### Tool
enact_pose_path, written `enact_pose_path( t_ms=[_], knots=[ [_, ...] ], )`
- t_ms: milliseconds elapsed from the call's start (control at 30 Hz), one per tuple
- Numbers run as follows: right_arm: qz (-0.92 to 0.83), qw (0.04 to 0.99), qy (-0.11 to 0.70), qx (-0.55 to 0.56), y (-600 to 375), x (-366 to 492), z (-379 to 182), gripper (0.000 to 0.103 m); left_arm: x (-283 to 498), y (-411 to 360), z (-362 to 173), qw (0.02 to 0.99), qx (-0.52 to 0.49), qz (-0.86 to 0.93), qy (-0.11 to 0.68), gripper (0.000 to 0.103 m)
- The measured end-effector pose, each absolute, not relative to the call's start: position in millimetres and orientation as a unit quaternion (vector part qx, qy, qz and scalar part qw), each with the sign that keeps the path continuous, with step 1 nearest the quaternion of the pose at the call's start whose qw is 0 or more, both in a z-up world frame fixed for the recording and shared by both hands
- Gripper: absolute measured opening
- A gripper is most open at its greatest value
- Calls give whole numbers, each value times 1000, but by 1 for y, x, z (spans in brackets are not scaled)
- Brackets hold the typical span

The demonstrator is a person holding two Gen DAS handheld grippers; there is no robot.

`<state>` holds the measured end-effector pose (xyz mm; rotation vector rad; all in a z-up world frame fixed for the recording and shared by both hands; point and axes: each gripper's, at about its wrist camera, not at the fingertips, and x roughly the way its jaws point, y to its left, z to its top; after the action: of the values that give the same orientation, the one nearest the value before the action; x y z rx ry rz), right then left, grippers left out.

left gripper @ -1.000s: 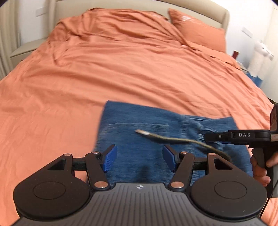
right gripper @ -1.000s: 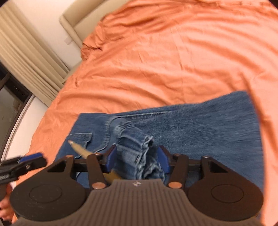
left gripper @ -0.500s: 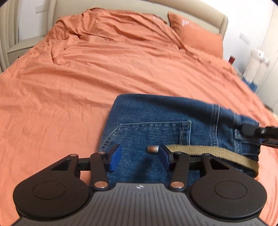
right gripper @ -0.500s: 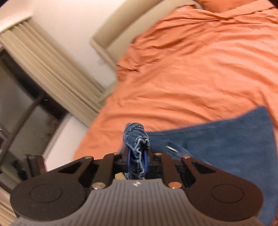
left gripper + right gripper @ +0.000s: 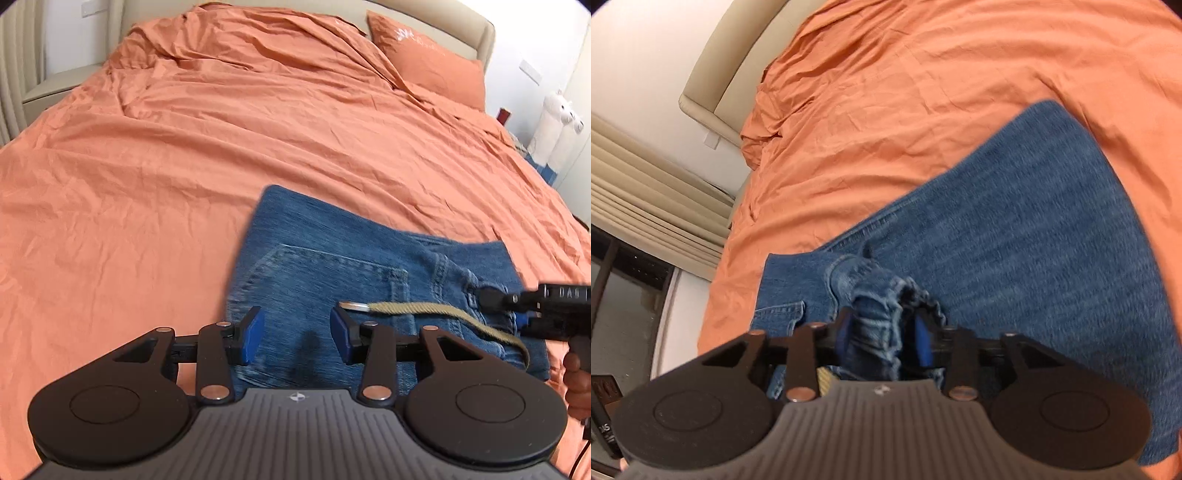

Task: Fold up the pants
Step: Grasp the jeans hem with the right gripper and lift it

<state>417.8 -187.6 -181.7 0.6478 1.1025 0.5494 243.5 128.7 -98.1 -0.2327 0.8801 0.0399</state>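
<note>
Blue denim pants [image 5: 332, 266] lie folded on the orange bed, back pocket up, with a tan belt [image 5: 417, 308] trailing across them. My left gripper [image 5: 295, 334] is open and empty, hovering over the near left part of the pants. My right gripper [image 5: 882, 336] has its jaws part-open around a bunched fold of the waistband [image 5: 882, 317]; the pants [image 5: 1034, 236] spread to the right. The right gripper also shows at the right edge of the left wrist view [image 5: 524, 314].
The orange bedsheet [image 5: 184, 166] covers the bed, with a pillow [image 5: 428, 70] and beige headboard [image 5: 476, 33] at the far end. Curtains [image 5: 646, 192] and a window are to the left in the right wrist view. White objects [image 5: 554, 129] stand beyond the bed's right side.
My right gripper, shut tight on the lifted waistband half a second ago, has lowered to the pants and its jaws have widened. My left gripper has drawn back slightly and stayed open.
</note>
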Motion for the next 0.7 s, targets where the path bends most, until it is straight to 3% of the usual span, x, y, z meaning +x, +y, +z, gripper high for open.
enact_pose_path(
  t_ms=[133, 200, 267, 567, 700],
  knots=[
    [258, 743, 521, 332, -182, 419, -199, 38, 238, 143, -98, 895, -146, 32, 421, 49],
    [258, 733, 526, 346, -174, 423, -204, 25, 234, 147, -96, 895, -151, 34, 419, 49],
    [257, 748, 521, 321, -164, 425, -191, 18, 231, 149, -93, 898, -144, 37, 415, 49],
    [372, 818, 401, 176, -109, 419, -5, 15, 228, 159, -64, 915, -178, 43, 360, 49],
    [339, 844, 394, 135, -116, 434, 29, 15, 235, 146, -58, 922, -168, 20, 347, 49]
  ],
)
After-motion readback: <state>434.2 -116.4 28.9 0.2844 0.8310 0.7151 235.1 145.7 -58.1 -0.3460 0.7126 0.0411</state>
